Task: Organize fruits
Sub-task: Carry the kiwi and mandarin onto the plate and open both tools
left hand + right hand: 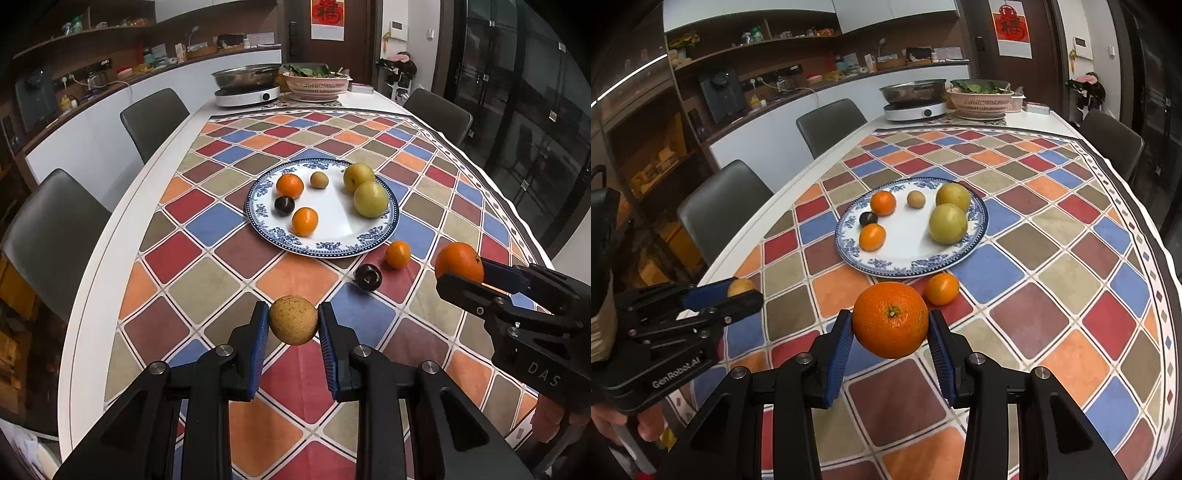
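Observation:
My left gripper (293, 325) is shut on a small speckled tan fruit (293, 319), held above the cloth short of the plate. My right gripper (890, 328) is shut on a large orange (890, 319), also held above the cloth; it shows at the right of the left wrist view (459, 264). The blue-and-white plate (332, 243) holds two small oranges, a dark plum, a small tan fruit and two yellow-green pears. A small orange (398, 254) and a dark plum (368, 277) lie on the cloth just in front of the plate.
A checkered tablecloth (295, 280) covers the white table. At the far end stand an induction cooker with a steel pan (246, 79) and a pink basket of greens (317, 82). Grey chairs (48, 236) line the left side and one stands at the far right.

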Demonstrator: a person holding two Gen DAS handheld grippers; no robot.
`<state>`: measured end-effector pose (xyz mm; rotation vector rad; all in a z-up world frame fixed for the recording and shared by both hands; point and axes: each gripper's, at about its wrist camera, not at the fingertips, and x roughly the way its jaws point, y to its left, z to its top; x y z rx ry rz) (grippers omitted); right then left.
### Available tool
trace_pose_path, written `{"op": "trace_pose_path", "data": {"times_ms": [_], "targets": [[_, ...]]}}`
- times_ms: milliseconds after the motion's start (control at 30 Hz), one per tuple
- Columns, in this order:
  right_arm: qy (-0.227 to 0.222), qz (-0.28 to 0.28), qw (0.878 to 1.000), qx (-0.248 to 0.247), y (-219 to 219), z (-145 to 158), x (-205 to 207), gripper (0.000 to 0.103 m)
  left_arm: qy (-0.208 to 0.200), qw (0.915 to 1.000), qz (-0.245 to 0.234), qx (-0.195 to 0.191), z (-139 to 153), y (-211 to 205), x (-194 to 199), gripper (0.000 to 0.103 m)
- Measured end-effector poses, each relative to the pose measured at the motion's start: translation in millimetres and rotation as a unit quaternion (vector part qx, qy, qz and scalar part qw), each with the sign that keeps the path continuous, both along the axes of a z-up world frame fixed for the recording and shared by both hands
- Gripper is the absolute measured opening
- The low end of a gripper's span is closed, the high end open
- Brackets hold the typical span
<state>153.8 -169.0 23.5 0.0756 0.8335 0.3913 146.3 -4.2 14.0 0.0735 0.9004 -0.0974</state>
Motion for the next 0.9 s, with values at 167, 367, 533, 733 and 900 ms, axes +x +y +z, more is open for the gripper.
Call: {"op": "trace_pose_path", "data": {"times_ms": [167, 367, 533, 733, 900], "targets": [[-0.008, 0.003, 1.000, -0.007, 3, 5, 2, 0.042, -0.003, 0.9999, -0.012, -0.005, -1, -1, 6, 0.027], [-0.016, 0.022, 1.000, -0.011, 6, 16, 9, 0.042, -0.011, 0.9992, -0.036, -0.016, 4, -3, 18, 0.027], [-0.020, 0.032, 0.999, -0.014, 9, 24, 21, 0.042, -0.021, 0.9985, -0.048, -0.016, 10, -6, 34, 0.027], [-0.023, 0.043, 0.999, -0.012, 14, 31, 40, 0.042, -0.036, 0.9972, -0.064, -0.012, 20, -9, 56, 0.027], [-0.016, 0.044, 0.999, -0.009, 15, 30, 61, 0.042, -0.043, 0.9961, -0.076, -0.008, 22, -9, 79, 0.027]]}}
